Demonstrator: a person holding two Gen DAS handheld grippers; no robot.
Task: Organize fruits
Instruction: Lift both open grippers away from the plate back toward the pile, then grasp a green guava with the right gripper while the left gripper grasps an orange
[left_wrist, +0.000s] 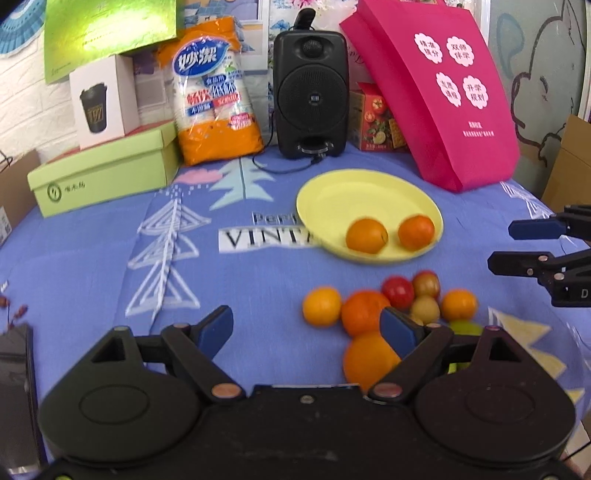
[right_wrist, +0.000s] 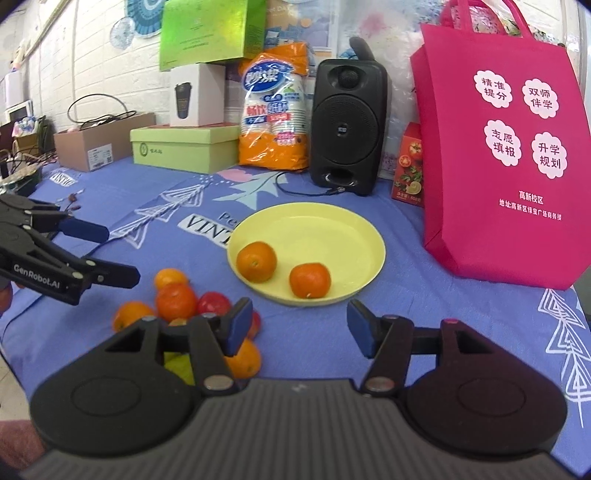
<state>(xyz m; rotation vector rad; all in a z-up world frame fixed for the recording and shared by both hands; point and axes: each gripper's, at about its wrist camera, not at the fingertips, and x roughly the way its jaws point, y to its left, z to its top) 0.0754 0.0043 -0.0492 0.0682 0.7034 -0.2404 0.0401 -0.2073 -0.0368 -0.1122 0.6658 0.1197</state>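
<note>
Stood before a white brick wall (right_wrist: 92, 55); carried a blue patterned cloth (left_wrist: 92, 258) over the bench, evenly and brightly lit.

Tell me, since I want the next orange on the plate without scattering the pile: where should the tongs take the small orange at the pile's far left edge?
Grip the small orange across its round middle, coming from above and from its open left side. Its right side touches a bigger orange, so one finger must slip into that narrow seam. The left tongs stand open and empty.
</note>
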